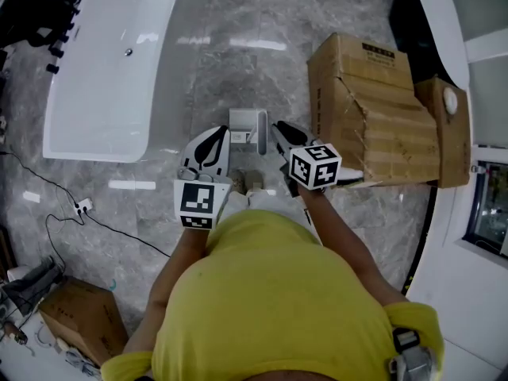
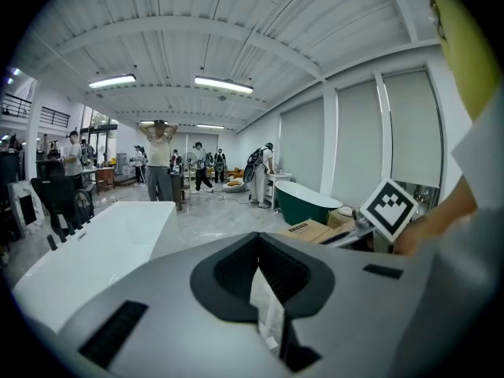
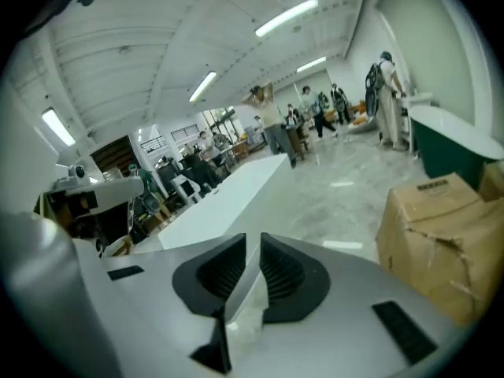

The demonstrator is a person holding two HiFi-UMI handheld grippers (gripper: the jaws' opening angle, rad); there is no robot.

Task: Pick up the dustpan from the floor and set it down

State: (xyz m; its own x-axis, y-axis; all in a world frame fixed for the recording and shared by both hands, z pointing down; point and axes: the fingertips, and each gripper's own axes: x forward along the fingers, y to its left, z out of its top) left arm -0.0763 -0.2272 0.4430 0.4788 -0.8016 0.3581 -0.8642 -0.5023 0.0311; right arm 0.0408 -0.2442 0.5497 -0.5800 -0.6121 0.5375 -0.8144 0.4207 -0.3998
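Note:
In the head view the dustpan (image 1: 247, 128), a pale grey pan with a darker handle along its right side, lies on the marble floor just ahead of both grippers. My left gripper (image 1: 224, 134) is to the left of it, its jaws together with nothing in them (image 2: 256, 239). To the right of the handle, my right gripper (image 1: 278, 127) has its jaws a narrow gap apart (image 3: 252, 242), and nothing sits between them. Neither gripper view shows the dustpan. I cannot tell whether either gripper touches it.
A long white bathtub (image 1: 103, 70) stands to the left. Taped cardboard boxes (image 1: 373, 109) stand close on the right. A smaller box (image 1: 83, 316) and a power strip (image 1: 82, 206) with cables lie at the lower left. A dark green tub (image 2: 307, 203) and several people are far off.

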